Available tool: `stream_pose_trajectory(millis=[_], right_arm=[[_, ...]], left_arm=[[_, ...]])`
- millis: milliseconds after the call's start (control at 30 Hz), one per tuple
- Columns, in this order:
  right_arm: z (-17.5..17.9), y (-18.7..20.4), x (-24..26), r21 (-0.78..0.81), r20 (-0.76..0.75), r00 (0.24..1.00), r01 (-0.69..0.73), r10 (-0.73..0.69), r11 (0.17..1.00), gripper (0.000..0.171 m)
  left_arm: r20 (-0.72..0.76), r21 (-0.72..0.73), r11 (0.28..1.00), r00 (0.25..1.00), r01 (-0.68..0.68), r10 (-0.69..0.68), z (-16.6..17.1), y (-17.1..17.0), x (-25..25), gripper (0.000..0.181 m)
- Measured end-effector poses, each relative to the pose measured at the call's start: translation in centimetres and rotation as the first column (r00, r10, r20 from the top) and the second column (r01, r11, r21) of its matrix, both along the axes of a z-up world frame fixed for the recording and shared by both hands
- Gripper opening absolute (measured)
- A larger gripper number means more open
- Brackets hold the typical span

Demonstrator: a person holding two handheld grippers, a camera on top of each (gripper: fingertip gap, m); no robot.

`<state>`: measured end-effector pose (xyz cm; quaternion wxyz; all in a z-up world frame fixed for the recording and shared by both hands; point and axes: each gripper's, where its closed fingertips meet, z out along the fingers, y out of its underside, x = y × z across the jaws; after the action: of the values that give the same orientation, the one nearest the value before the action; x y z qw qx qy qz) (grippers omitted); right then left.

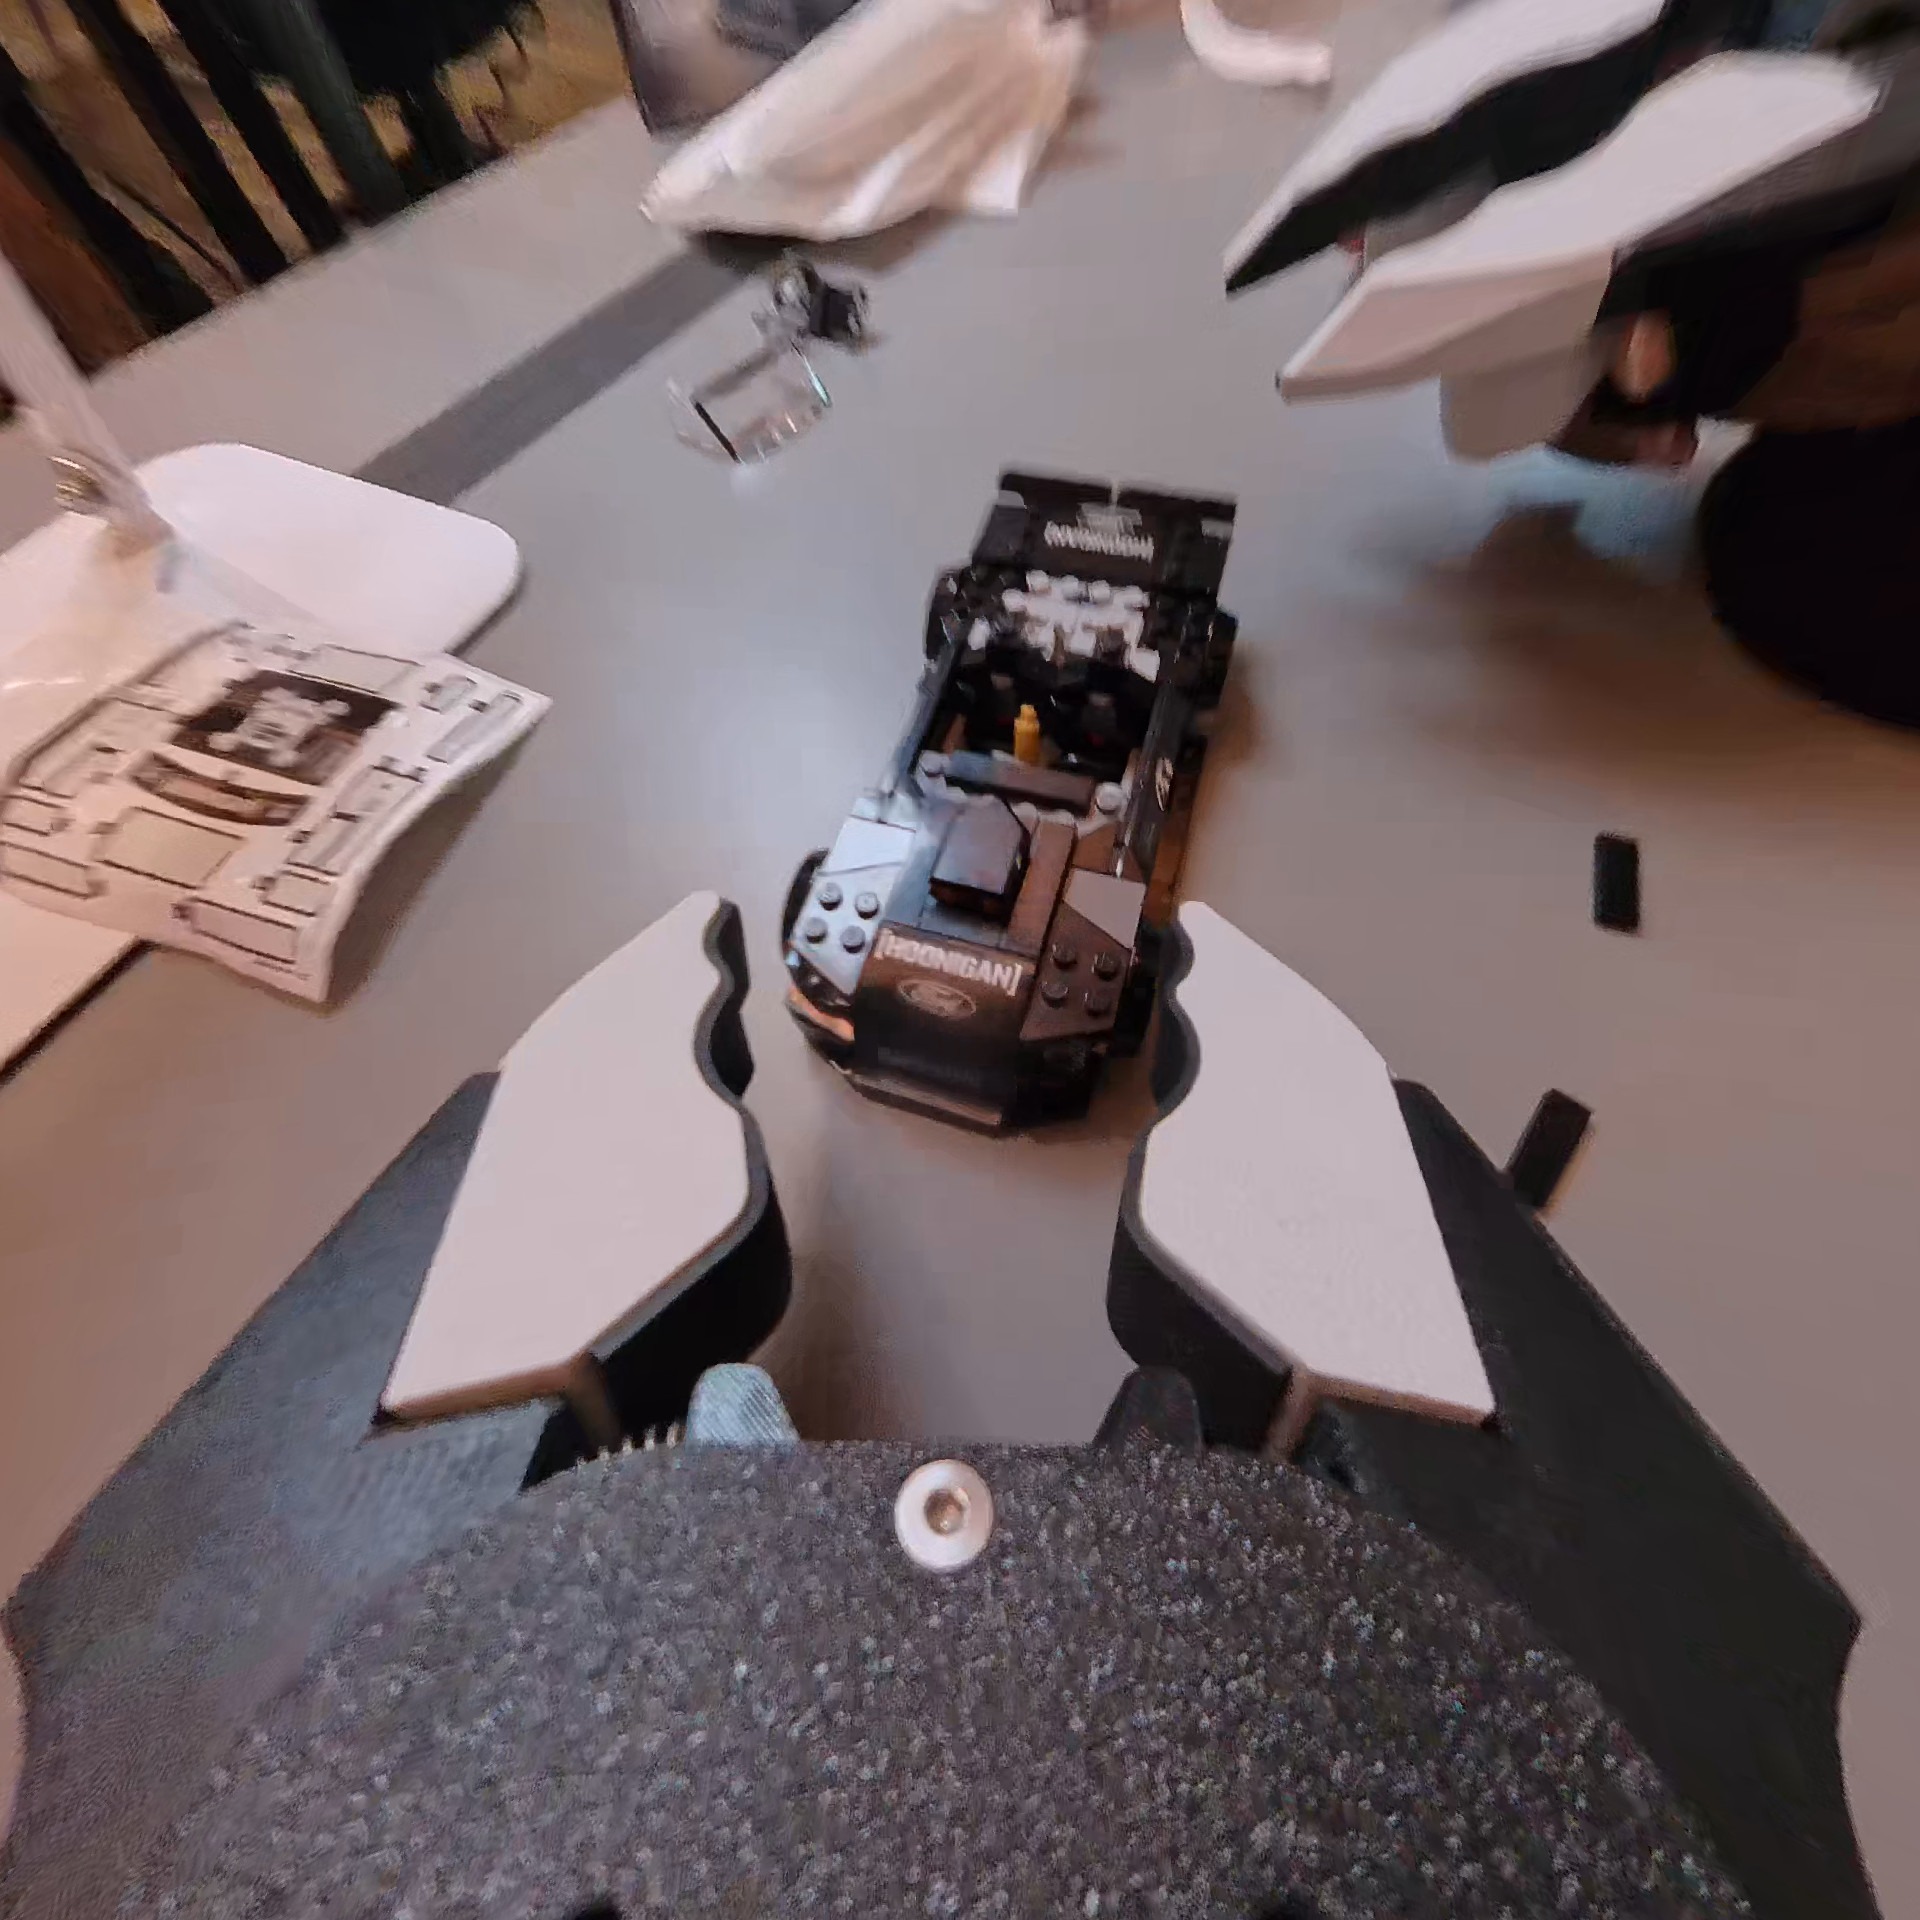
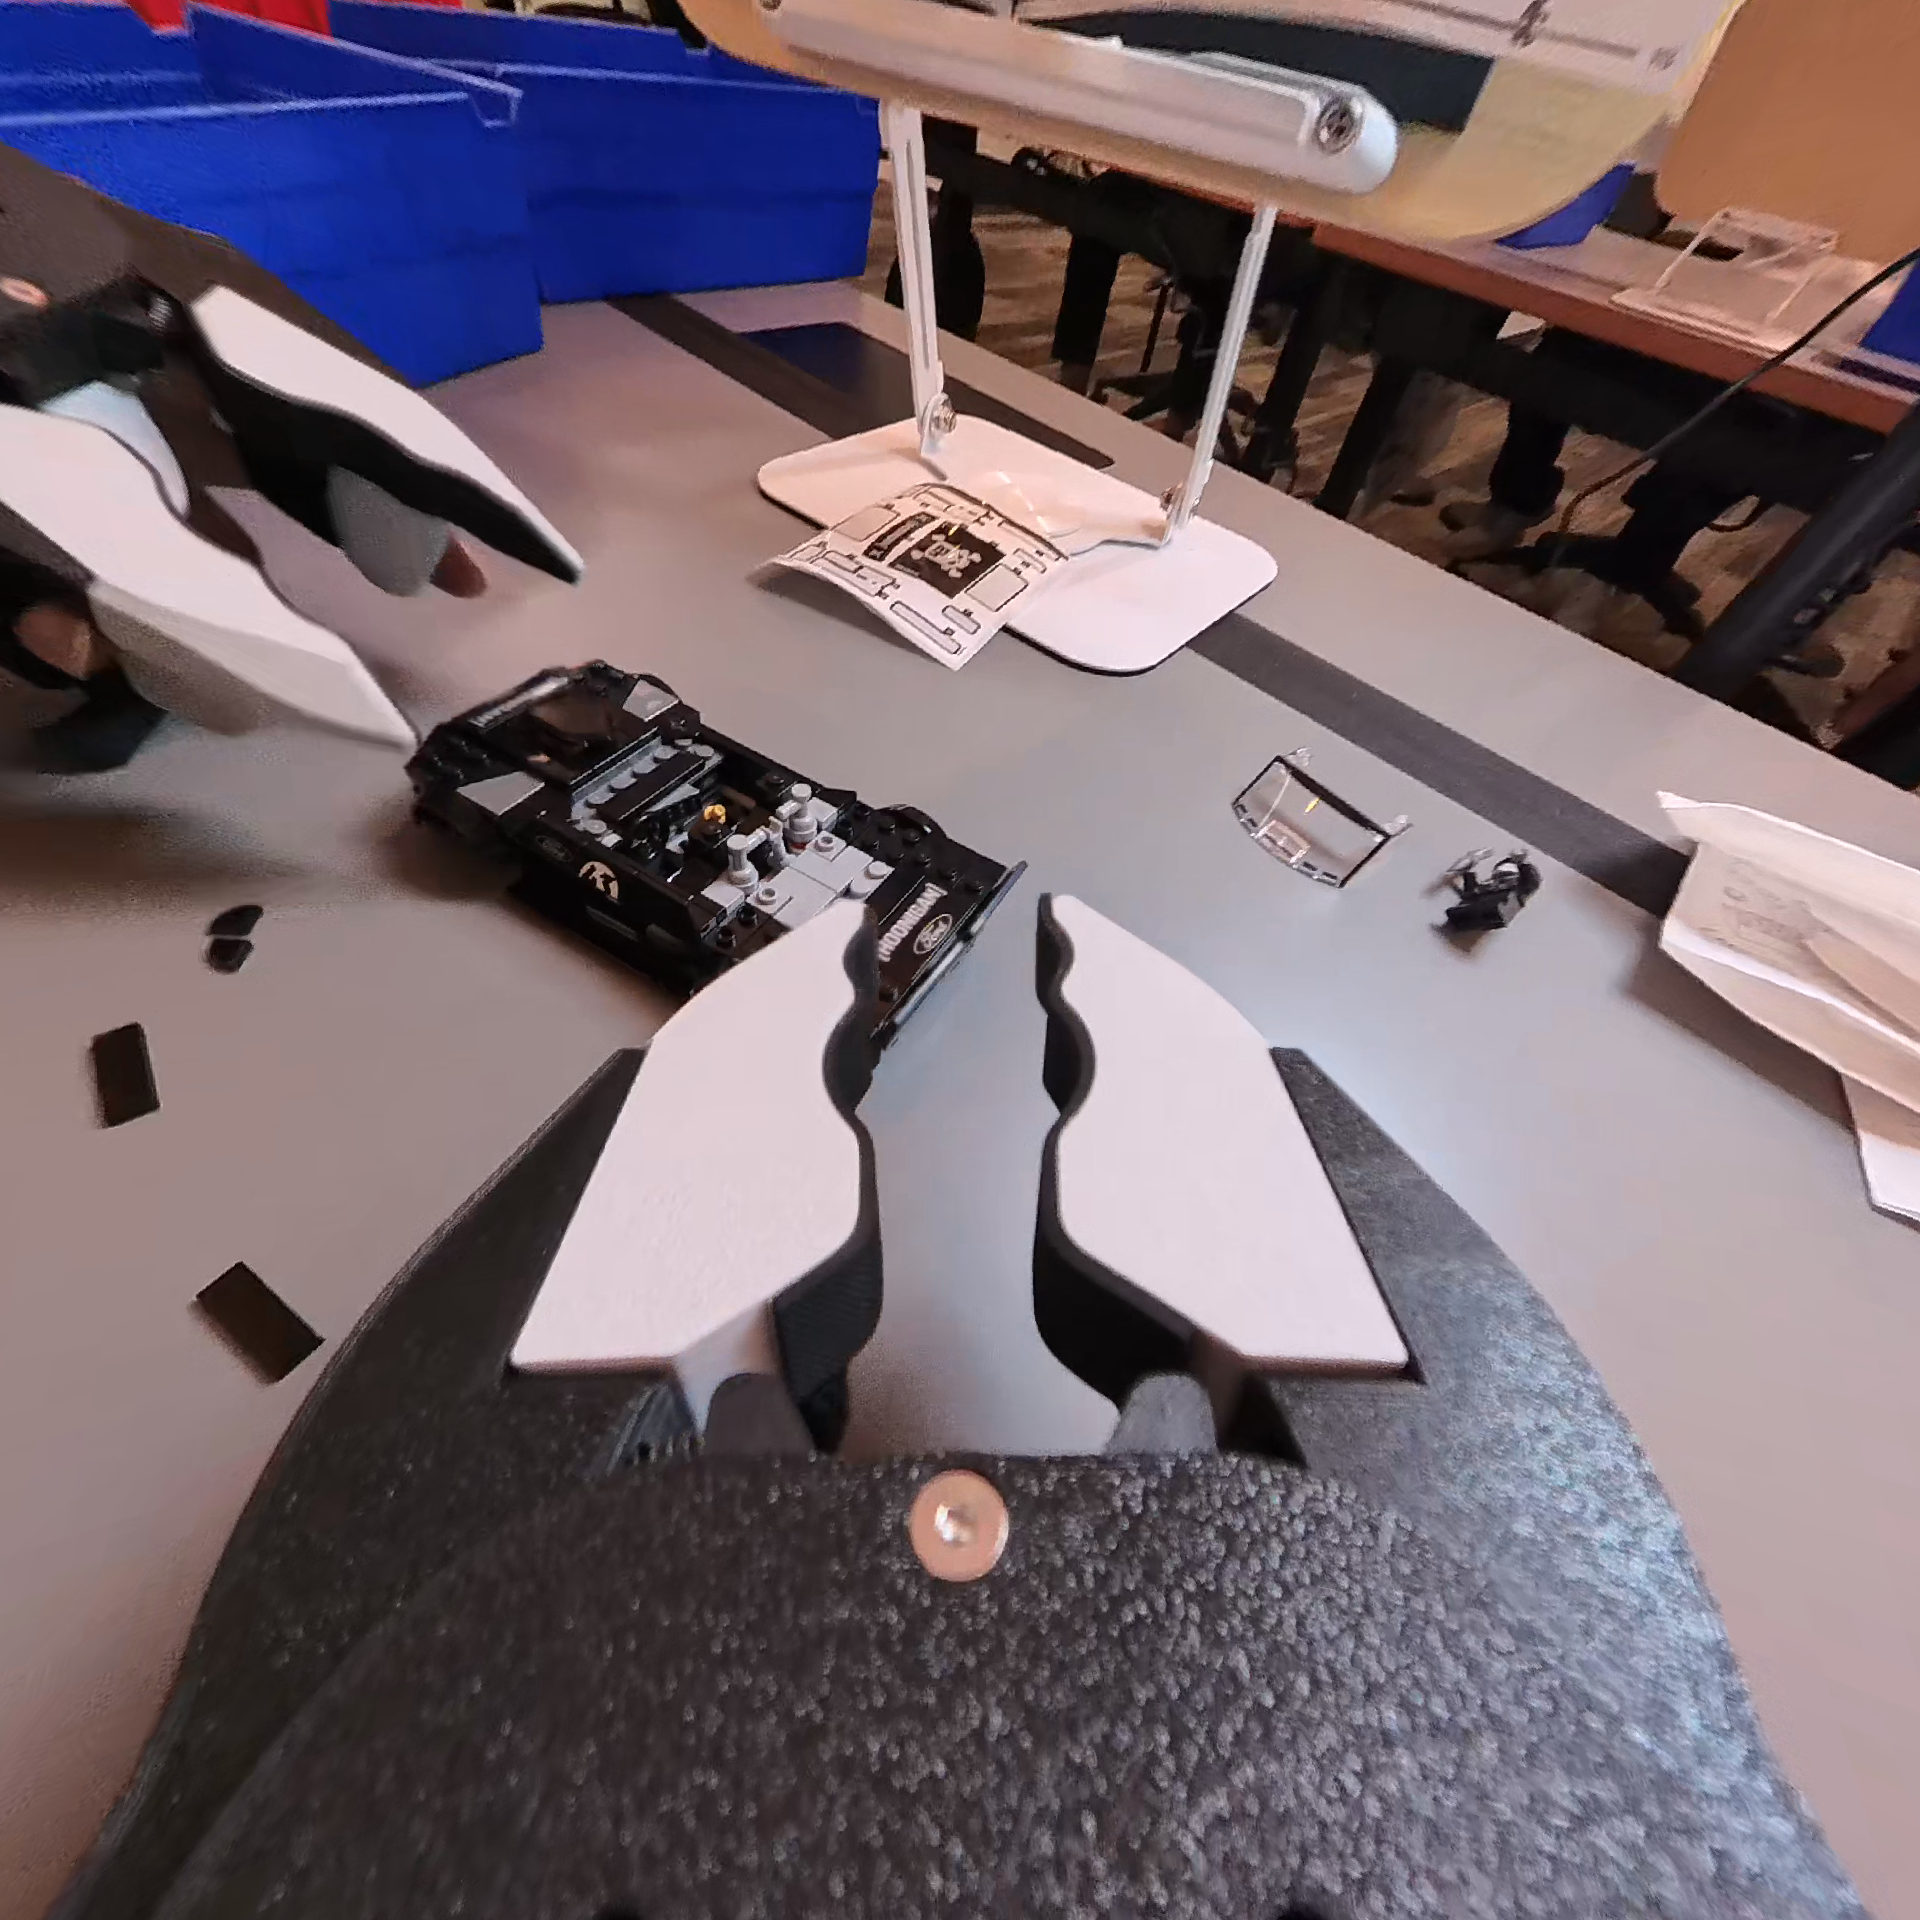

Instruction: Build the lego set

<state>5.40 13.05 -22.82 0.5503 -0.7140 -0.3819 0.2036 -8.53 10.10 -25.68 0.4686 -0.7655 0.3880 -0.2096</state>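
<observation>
The black lego car (image 1: 1023,821) lies on the grey table (image 1: 1403,748), long axis pointing straight away from the wide-open, empty left tool (image 1: 956,940), the nearer of the 2, while the right tool (image 2: 951,920), part open and empty, hovers near its other end.

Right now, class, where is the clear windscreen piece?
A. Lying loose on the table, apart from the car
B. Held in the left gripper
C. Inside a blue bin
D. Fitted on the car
A: the windscreen lies on the grey table, well clear of the car, whose cockpit is uncovered.
</observation>
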Motion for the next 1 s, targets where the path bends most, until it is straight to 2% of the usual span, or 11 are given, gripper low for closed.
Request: stream_pose_trajectory(millis=[167,367,700,1000], right_arm=[[1.2,0.2,0.5,0.034,-0.053,0.998,0.025,-0.023,0.999,0.029],[2.1,0.2,0.7,0.068,-0.084,0.996,0.045,-0.039,0.997,0.028],[4.9,0.0,1.7,0.161,-0.180,0.979,0.130,-0.101,0.978,0.028],[6.9,0.3,0.0,0.233,-0.159,0.980,0.152,-0.116,0.961,0.028]], left_arm=[[0.165,0.159,0.976,0.979,-0.148,0.121,4.9,0.6,-2.5,0.045],[0.282,0.205,0.942,0.938,-0.265,0.203,7.8,0.7,-5.0,0.011],[0.357,0.281,0.867,0.884,-0.411,0.303,10.4,0.7,-8.6,0.000],[0.379,0.283,0.836,0.856,-0.470,0.353,10.7,1.4,-10.7,0.000]])
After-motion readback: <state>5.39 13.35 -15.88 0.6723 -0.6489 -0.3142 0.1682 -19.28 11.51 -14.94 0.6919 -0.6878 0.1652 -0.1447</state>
